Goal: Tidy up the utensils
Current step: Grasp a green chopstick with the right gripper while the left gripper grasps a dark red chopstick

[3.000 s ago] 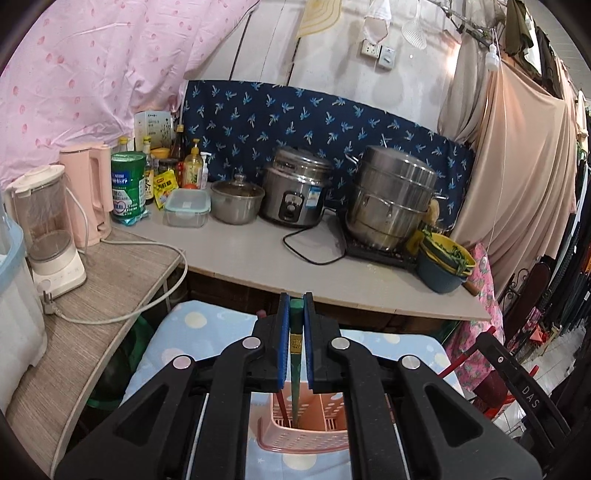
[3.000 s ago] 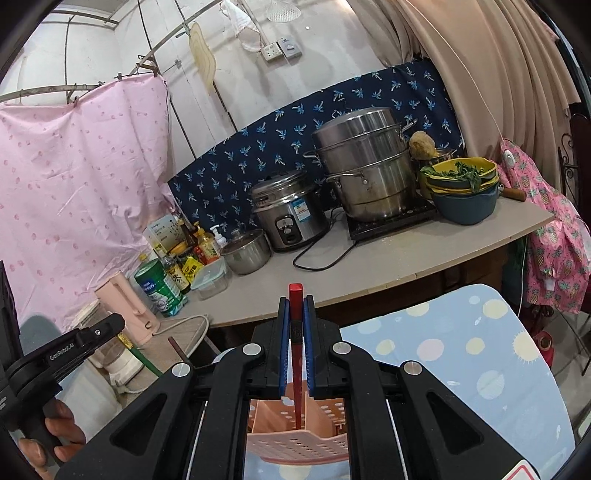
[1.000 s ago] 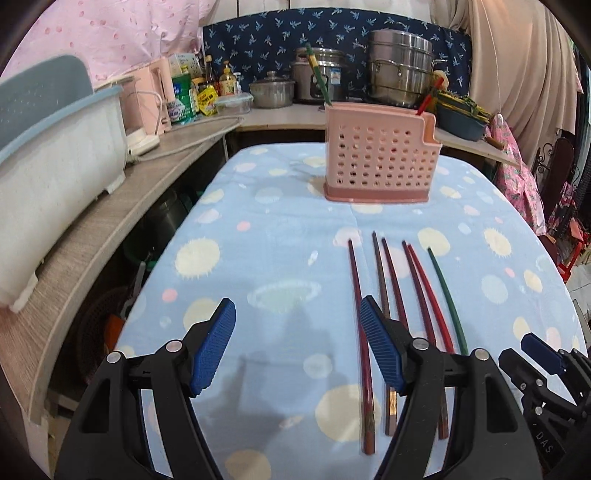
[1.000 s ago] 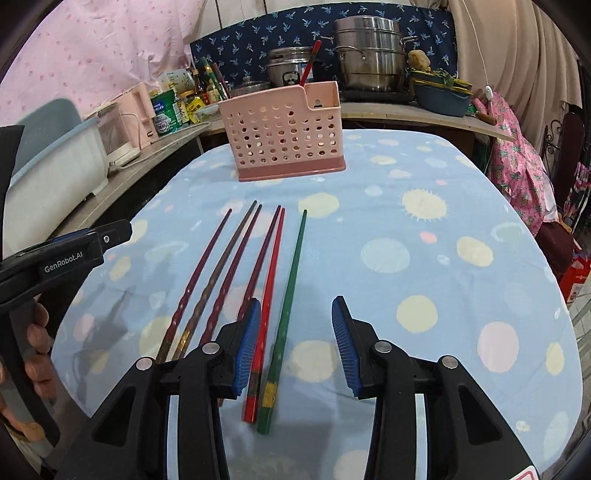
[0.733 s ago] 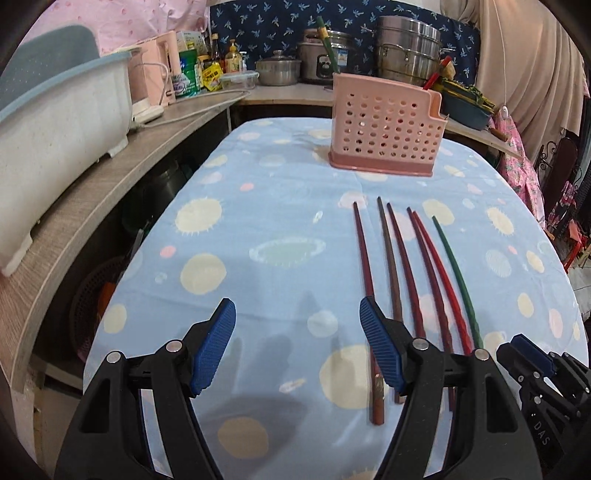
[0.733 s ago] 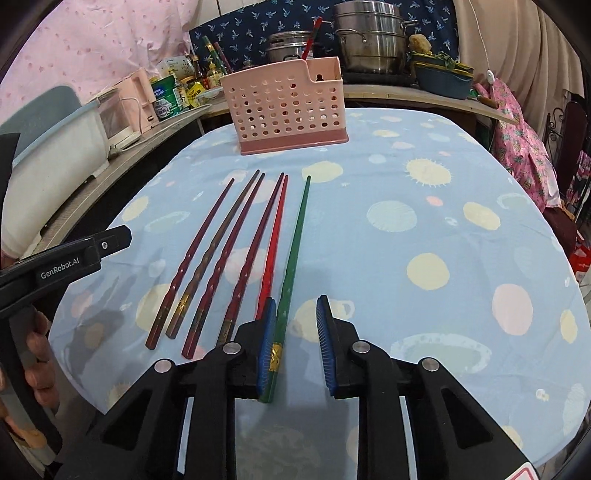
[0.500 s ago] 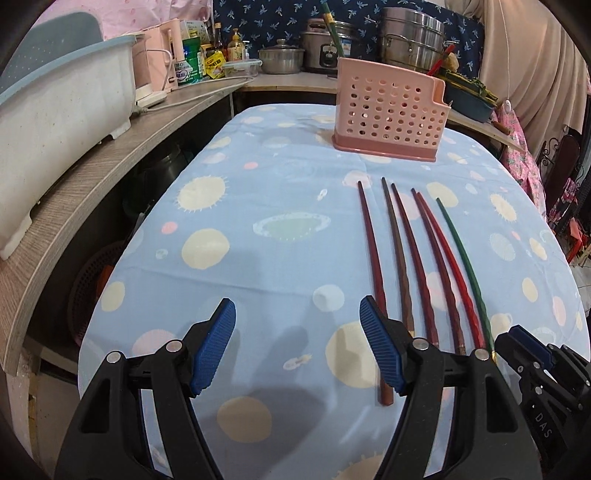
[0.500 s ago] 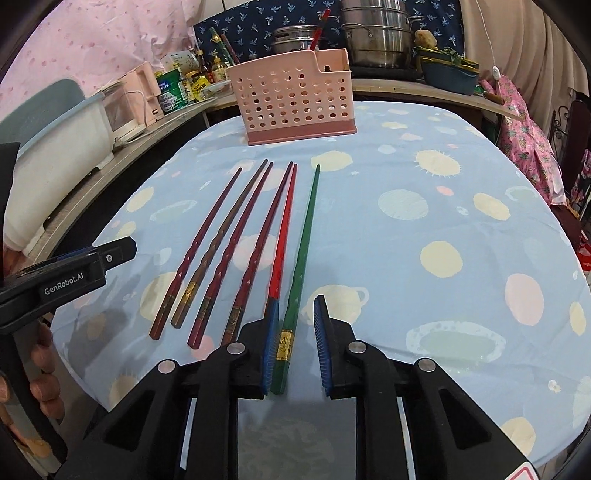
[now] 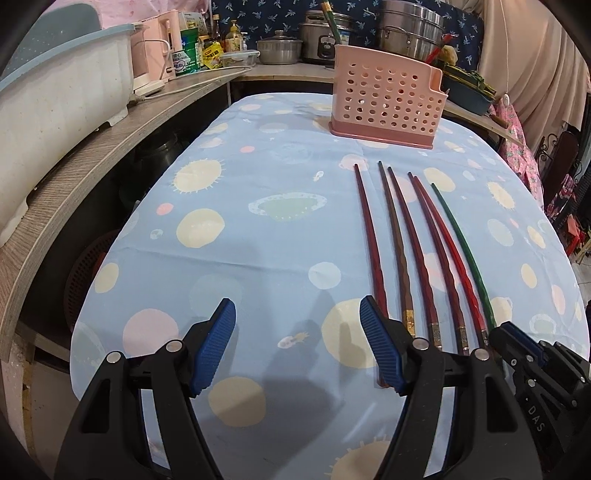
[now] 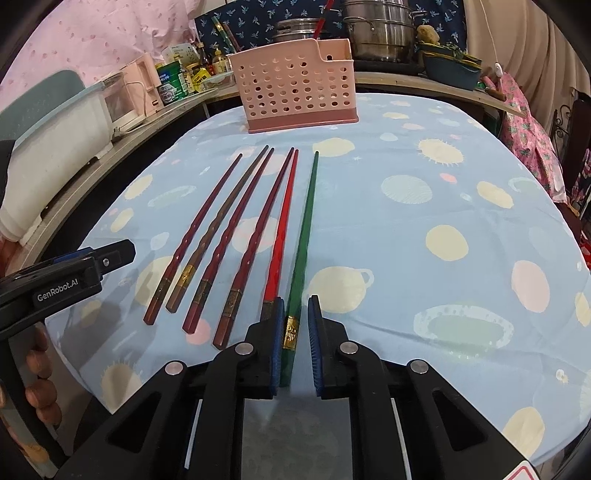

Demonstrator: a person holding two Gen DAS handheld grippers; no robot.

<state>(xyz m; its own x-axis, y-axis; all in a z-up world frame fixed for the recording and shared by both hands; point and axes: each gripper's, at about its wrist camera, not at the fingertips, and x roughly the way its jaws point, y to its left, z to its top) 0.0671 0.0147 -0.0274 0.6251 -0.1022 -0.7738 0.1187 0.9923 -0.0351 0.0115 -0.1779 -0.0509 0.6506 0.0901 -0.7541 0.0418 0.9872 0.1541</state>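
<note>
Several chopsticks lie side by side on the blue dotted tablecloth (image 10: 424, 177), thick ends toward me: dark red ones (image 10: 207, 229), a bright red one (image 10: 282, 229) and a green one (image 10: 303, 236) at the right. My right gripper (image 10: 295, 314) straddles the green chopstick's thick end; its jaws are closing, with a thin gap still showing at the right pad. My left gripper (image 9: 297, 321) is open, low over the cloth, its right finger (image 9: 376, 343) above the end of the leftmost dark red chopstick (image 9: 371, 236). The pink perforated basket (image 10: 295, 88) stands at the far end with a green and a red chopstick in it.
A wooden counter (image 9: 92, 155) curves along the left with a white tub (image 9: 62, 99), a pink kettle and bottles. Pots and a steel steamer (image 10: 380, 33) stand behind the basket. A person's hand (image 10: 37, 369) holds the left gripper's handle. The table's near edge lies just under both grippers.
Both grippers have left the basket and come down to the near ends of the chopsticks. The right jaws have narrowed around the green chopstick. The left jaws have stayed wide.
</note>
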